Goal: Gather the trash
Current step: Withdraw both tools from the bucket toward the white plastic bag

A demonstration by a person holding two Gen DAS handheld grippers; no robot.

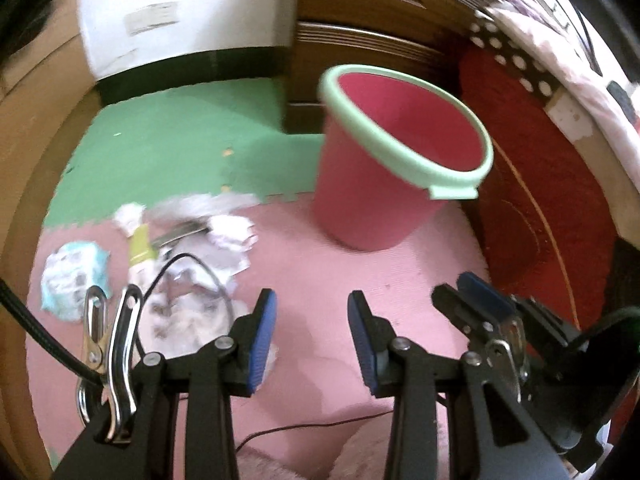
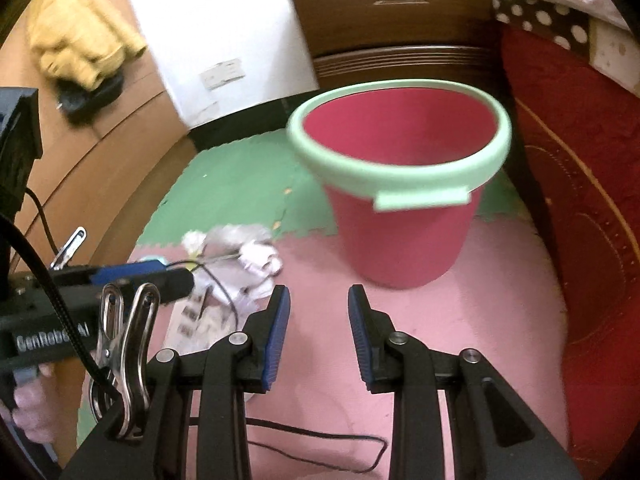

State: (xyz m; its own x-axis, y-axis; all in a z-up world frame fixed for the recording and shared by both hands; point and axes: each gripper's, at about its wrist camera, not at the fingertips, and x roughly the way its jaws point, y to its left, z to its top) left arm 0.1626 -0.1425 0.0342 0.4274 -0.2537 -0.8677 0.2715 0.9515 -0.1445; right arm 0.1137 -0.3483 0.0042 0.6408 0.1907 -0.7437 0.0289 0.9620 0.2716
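Pink foam mat under me, and both my tongs are hanging over it part-open with nothing in them: left gripper and right gripper, bare pads on both. Just past the left one sits the trash pile, crumpled paper, a yellow-green wrapper and a pale blue packet, all on the mat and none of it picked up. Bucket stands upright further out, well apart from the pile, and what I can see inside looks empty, so I'd say pretty much the whole job is left.
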